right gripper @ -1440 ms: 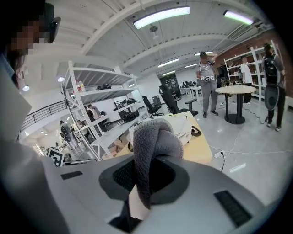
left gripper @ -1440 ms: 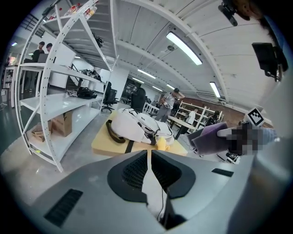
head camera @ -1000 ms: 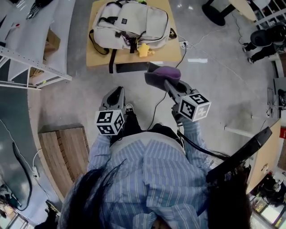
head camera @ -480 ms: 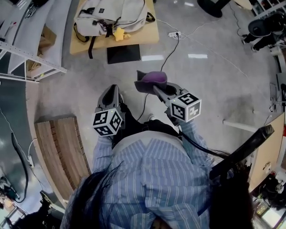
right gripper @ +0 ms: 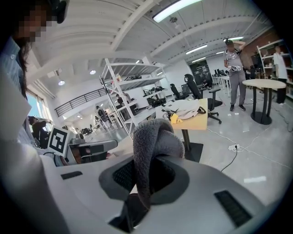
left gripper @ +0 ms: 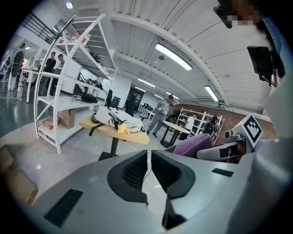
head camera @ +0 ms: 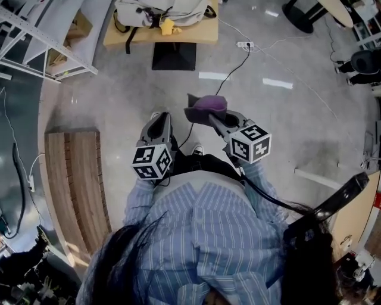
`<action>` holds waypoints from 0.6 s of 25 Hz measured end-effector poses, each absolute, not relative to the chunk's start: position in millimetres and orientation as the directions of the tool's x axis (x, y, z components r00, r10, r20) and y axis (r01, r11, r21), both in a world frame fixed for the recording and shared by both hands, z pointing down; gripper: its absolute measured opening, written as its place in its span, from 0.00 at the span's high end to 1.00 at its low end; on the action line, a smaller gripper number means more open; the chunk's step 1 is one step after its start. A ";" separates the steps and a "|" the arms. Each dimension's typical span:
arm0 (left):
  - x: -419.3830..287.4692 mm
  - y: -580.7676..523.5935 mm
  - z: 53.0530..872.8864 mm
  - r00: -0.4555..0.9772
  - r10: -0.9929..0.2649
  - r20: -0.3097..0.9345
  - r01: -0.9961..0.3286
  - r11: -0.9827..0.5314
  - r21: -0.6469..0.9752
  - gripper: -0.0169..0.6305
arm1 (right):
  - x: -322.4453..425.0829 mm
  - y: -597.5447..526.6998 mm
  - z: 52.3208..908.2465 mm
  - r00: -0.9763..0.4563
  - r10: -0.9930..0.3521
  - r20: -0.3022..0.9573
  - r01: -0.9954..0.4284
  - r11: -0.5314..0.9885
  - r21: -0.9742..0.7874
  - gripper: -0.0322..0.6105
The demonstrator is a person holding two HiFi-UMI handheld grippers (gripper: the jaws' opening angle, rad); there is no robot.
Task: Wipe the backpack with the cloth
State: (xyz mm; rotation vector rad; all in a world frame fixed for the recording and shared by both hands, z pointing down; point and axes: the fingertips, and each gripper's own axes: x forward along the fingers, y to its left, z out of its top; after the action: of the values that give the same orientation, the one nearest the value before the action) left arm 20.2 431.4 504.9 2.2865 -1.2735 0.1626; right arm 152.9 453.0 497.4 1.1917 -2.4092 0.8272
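1. Bare floor [head camera: 113, 89] lies open between the person and the table [head camera: 205, 36] bearing the backpack [head camera: 161, 9] — well apart.
2. A white rack [head camera: 44, 44] stands just beside the table's left side.
3. A cable [head camera: 229, 74] trails across the floor at right.

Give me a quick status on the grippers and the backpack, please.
Left gripper shut, empty. Right gripper shut on the cloth. Backpack on the table across the floor, not yet touched.

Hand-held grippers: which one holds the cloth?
The right hand-held gripper, jaws clamped on the purple cloth; the left hand-held gripper is shut on nothing.
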 end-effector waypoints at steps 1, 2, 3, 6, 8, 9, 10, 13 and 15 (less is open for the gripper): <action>18.8 431.9 506.2 0.545 -0.764 0.345 -0.826 -0.421 0.374 0.93 | 152.5 454.4 500.1 -0.598 -0.605 0.526 -0.800 0.488 -0.349 0.89; 17.2 433.4 507.3 0.539 -0.767 0.348 -0.830 -0.415 0.372 0.93 | 152.2 456.5 502.0 -0.600 -0.600 0.530 -0.799 0.493 -0.346 0.89; 15.9 436.7 507.7 0.533 -0.770 0.351 -0.834 -0.409 0.370 0.93 | 152.1 460.0 502.5 -0.601 -0.598 0.530 -0.797 0.496 -0.344 0.89; 16.1 456.8 503.5 0.525 -0.777 0.347 -0.840 -0.405 0.361 0.93 | 154.5 479.3 498.7 -0.606 -0.603 0.519 -0.793 0.503 -0.343 0.89; 17.2 467.9 500.9 0.523 -0.780 0.344 -0.842 -0.408 0.354 0.93 | 155.6 489.9 497.9 -0.609 -0.604 0.514 -0.791 0.505 -0.344 0.89; 17.0 470.2 500.2 0.521 -0.781 0.344 -0.843 -0.408 0.351 0.93 | 155.2 492.0 498.3 -0.611 -0.602 0.514 -0.790 0.507 -0.346 0.89; 16.2 470.5 499.5 0.520 -0.781 0.346 -0.844 -0.407 0.349 0.93 | 154.0 492.3 498.7 -0.614 -0.599 0.515 -0.788 0.508 -0.349 0.89; 10.7 465.1 497.3 0.515 -0.780 0.355 -0.848 -0.403 0.345 0.93 | 148.4 488.0 498.7 -0.621 -0.589 0.518 -0.782 0.509 -0.359 0.89; 8.0 465.8 497.1 0.512 -0.781 0.358 -0.851 -0.402 0.339 0.93 | 146.6 488.9 499.5 -0.623 -0.589 0.515 -0.781 0.509 -0.362 0.89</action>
State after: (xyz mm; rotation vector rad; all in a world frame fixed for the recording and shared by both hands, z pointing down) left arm 8.0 465.8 497.1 2.2775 -1.3349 0.1933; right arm 146.6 488.9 499.5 1.1433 -2.4291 0.8267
